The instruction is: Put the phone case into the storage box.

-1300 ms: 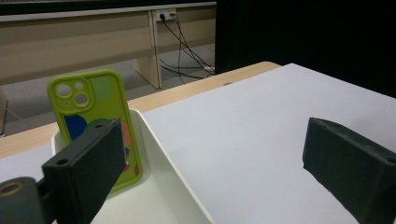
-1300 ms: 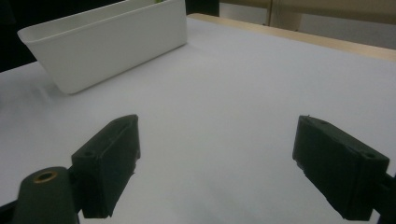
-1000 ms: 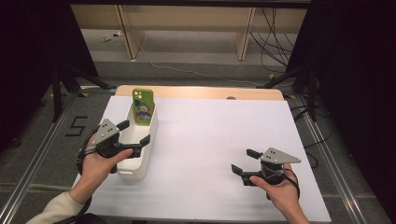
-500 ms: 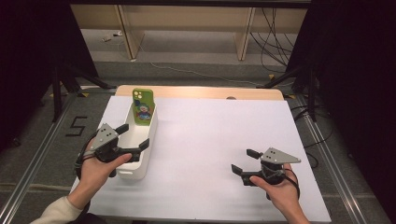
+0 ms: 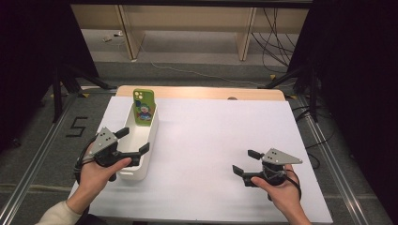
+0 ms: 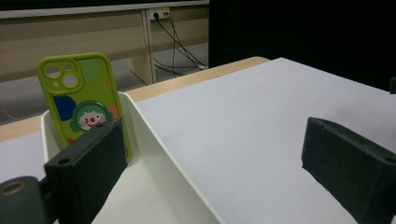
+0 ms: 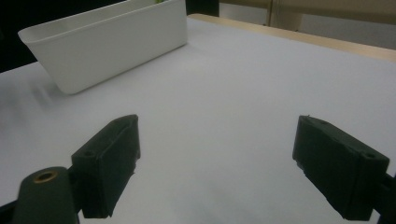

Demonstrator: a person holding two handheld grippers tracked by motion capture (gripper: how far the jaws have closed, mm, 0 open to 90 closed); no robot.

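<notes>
Left claw (image 5: 133,141) has drawn back toward the near end of the white bin (image 5: 149,140), wide, empty; phone (image 5: 143,107) propped inside, seemingly released. Right claw (image 5: 245,162) wide, idle on worktop (image 5: 216,136)

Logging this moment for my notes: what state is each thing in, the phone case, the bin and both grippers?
Phone case: upright, leaning against the bin's far end wall, printed back showing.
White bin: upright on the table, holding the phone case.
Left gripper: open, straddling the bin's wall.
Right gripper: open, holding nothing, over bare table.
</notes>
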